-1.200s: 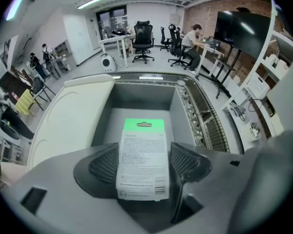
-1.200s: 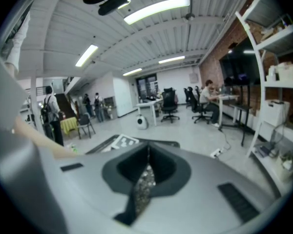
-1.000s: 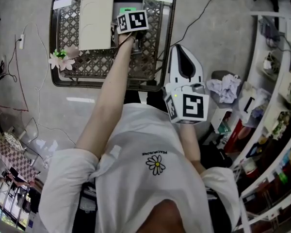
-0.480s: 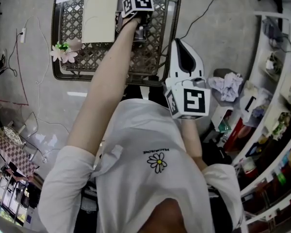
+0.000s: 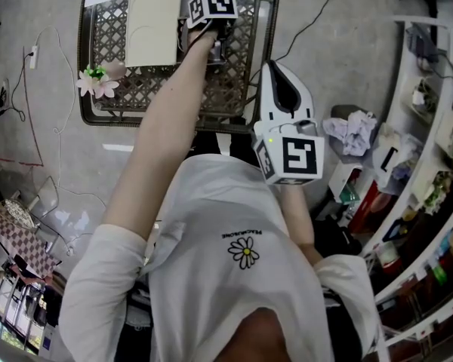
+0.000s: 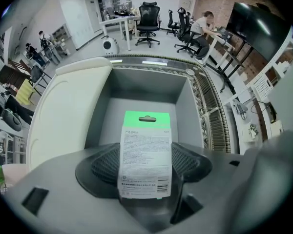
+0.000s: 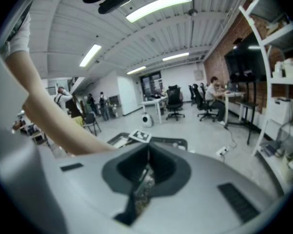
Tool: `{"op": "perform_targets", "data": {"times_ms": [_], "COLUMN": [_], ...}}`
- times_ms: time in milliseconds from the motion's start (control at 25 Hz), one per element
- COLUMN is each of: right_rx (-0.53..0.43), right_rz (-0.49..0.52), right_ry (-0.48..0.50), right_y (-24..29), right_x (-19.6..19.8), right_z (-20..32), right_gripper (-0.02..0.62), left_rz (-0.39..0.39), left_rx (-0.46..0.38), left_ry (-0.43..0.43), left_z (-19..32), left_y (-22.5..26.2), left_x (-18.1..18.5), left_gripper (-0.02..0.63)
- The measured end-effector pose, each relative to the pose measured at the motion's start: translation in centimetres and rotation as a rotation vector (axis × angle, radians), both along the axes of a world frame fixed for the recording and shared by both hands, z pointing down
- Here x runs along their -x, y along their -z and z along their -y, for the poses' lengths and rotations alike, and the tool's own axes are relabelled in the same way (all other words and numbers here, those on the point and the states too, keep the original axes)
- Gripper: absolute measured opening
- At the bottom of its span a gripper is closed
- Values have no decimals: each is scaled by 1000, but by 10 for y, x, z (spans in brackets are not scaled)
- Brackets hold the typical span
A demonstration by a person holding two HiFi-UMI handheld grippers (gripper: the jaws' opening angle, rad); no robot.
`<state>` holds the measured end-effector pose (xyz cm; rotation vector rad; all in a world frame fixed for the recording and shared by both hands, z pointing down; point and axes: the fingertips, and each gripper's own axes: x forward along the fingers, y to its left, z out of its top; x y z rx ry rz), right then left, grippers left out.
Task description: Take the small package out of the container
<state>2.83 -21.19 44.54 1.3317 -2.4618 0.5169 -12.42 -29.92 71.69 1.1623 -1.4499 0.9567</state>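
Observation:
The small package [image 6: 145,155], white printed card with a green top, stands upright between the jaws of my left gripper [image 6: 146,168], which is shut on it. Behind it lies the grey container [image 6: 183,89] with its cream lid [image 6: 63,111] swung open to the left. In the head view my left gripper [image 5: 211,7] reaches over the container beside the lid [image 5: 155,23] and hides the package. My right gripper [image 5: 279,74] hangs off the table's near right corner, jaws shut with nothing in them [image 7: 147,167].
The container sits on a metal lattice table [image 5: 121,89] with a small flower [image 5: 97,81] at its left edge. Cables and a power strip [image 5: 34,55] lie on the floor. Cluttered shelves [image 5: 438,127] and a crumpled cloth [image 5: 351,134] stand at the right.
My left gripper has moved forward over the container and now covers the green package, which lay in sight a second ago. The right gripper has barely moved.

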Motion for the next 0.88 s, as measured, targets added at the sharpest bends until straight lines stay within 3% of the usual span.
{"op": "perform_targets", "data": {"times_ms": [520,680,880], "right_rx": [-66,-126,-243], "right_rz": [-6,-13,-15], "right_ry": [14,14,18], "right_y": [27,48,89], "right_x": [4,10,17], "right_z": [-4,2,14], "right_gripper": [31,31,31], "left_rz": [19,23,-20], "left_rx": [-212,-344,-609], "left_ry": [-102,-118,-120], "left_z": [18,36,63], "left_y": [46,90,181], "left_x": [-4,-4,-3], "left_gripper": [328,328,328]}}
